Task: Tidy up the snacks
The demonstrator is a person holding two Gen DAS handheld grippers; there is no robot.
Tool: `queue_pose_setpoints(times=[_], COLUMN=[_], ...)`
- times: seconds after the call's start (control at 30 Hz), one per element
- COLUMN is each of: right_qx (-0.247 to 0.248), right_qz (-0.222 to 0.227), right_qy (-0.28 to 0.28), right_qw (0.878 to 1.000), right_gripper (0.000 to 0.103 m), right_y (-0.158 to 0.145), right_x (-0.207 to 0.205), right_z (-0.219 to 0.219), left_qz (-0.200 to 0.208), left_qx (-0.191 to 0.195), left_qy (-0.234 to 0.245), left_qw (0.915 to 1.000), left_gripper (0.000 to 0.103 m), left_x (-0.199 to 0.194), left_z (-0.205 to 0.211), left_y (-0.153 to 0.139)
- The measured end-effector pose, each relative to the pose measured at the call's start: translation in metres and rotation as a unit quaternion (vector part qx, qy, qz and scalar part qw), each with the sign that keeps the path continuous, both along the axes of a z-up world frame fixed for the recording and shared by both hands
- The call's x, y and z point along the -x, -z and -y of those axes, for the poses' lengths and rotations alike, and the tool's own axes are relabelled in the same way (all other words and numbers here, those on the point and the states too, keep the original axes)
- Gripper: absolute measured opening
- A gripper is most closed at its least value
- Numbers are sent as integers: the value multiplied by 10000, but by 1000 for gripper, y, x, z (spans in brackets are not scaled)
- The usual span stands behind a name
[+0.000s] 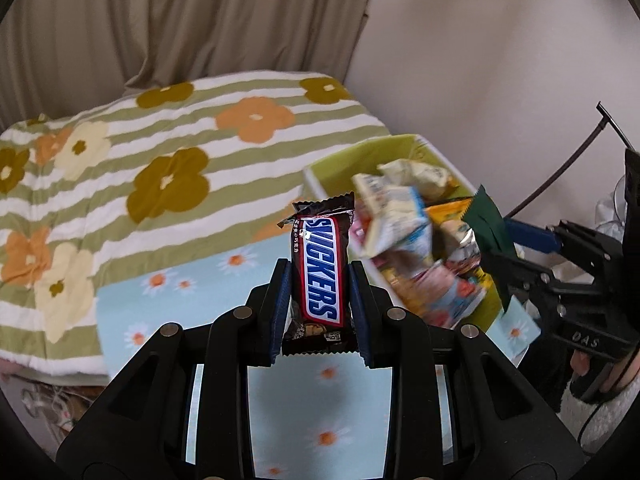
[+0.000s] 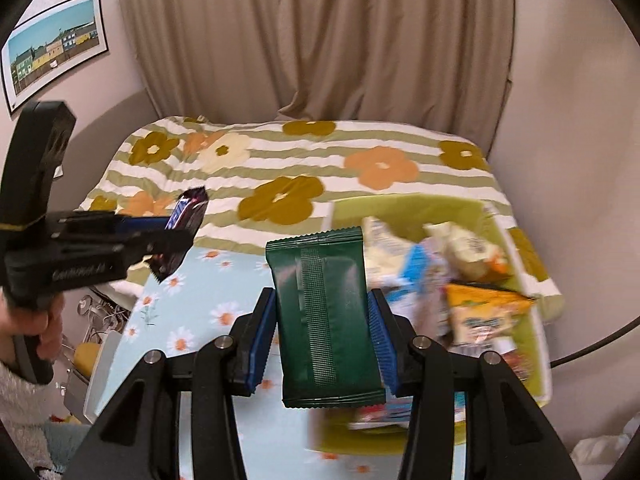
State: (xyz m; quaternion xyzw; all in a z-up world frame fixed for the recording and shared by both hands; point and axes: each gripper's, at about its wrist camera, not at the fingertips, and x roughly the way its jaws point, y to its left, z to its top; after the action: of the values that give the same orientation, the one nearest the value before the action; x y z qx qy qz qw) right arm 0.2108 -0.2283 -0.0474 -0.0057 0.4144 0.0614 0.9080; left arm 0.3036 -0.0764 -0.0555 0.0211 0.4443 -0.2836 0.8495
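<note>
Two cloths, beige curtain, framed picture.

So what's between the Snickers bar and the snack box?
Only bare daisy cloth, seen in the right wrist view: the Snickers bar in the left tool hangs above it, left of the snack box.

Beige curtain, floral striped bed
</note>
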Motion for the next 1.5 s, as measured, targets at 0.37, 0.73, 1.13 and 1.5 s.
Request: queue_pose_setpoints(times=[0.37, 0.73, 1.13, 1.5], right_qx=[-274, -612, -761, -815], right_qz=[-162, -455, -740, -859], right_qy=[-114, -255, -646, -707], right_qw=[9994, 9968, 9922, 9904], right_gripper=[42, 42, 42, 102], right_y=[11, 29, 45, 50], right_x=[-4, -10, -23, -22], right_z=[114, 161, 143, 121], left_qz=[-411, -631, -385, -252], left_qx=[-135, -770, -843, -932], left_qy=[-195, -480, -1211, -1658], left_qw=[9989, 9939, 9883, 9814], left_gripper=[26, 103, 103, 103], left_x=[24, 39, 60, 76], left_z=[142, 189, 148, 104], left_y=[37, 63, 50, 44])
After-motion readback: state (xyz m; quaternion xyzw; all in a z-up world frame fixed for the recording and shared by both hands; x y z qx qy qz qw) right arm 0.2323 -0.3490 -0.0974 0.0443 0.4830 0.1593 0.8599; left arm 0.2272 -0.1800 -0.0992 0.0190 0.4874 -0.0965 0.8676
